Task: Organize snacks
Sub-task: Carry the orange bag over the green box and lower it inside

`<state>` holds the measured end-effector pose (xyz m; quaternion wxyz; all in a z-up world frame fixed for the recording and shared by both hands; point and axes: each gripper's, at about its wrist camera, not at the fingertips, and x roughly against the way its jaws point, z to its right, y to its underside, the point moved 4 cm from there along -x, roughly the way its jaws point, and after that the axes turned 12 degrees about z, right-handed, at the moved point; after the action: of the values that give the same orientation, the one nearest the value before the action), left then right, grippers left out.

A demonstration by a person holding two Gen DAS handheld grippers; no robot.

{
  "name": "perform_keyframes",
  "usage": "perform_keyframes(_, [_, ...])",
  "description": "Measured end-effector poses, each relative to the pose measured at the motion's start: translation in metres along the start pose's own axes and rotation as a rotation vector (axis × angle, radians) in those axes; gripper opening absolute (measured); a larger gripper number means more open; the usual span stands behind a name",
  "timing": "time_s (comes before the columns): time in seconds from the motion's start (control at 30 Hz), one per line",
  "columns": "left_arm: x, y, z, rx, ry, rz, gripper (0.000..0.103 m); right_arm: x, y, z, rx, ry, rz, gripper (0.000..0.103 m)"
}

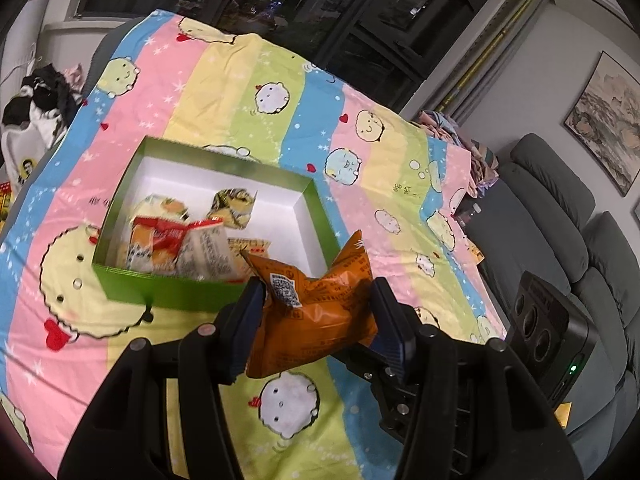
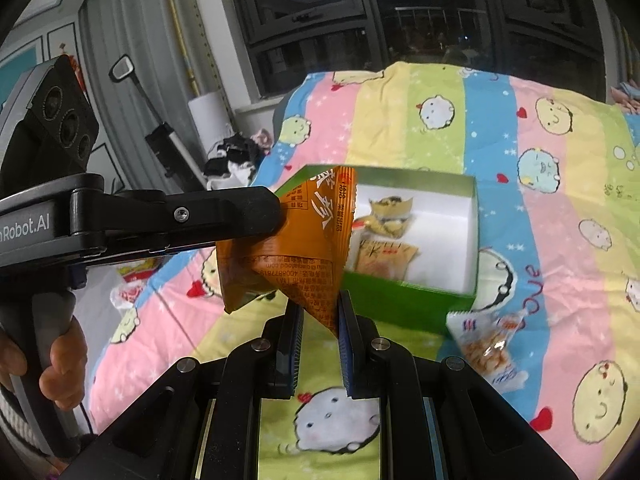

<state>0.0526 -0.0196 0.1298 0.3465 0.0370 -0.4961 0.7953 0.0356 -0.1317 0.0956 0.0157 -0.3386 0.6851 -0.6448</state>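
Note:
An orange snack packet hangs above the striped cartoon bedspread, just in front of a green box. My left gripper is shut on the packet's body, its pads pressing both sides. In the right wrist view the same orange packet is pinched at its lower corner by my right gripper, which is shut on it, while the left gripper reaches in from the left. The green box holds several wrapped snacks.
A clear packet of snacks lies on the bedspread beside the box's near right corner. A red and white packet lies at the left. A grey sofa stands right of the bed and a pile of clothes lies far left.

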Motion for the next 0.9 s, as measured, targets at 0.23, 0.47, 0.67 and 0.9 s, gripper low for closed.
perform_keyframes(0.23, [-0.019, -0.025, 0.006, -0.010, 0.002, -0.005, 0.054, -0.007, -0.021, 0.018, -0.016, -0.008, 0.028, 0.018])
perform_keyframes(0.47, [-0.046, -0.040, -0.005, 0.017, -0.011, -0.040, 0.054, -0.029, -0.033, 0.033, -0.012, 0.000, 0.019, 0.018])
perform_keyframes(0.67, [-0.071, -0.041, -0.020, 0.028, -0.044, -0.077, 0.054, -0.055, -0.031, 0.047, -0.050, -0.009, -0.023, 0.018])
perform_keyframes(0.9, [-0.095, -0.036, -0.045, 0.071, -0.080, -0.103, 0.054, -0.088, -0.023, 0.054, -0.033, 0.004, -0.103, 0.018])
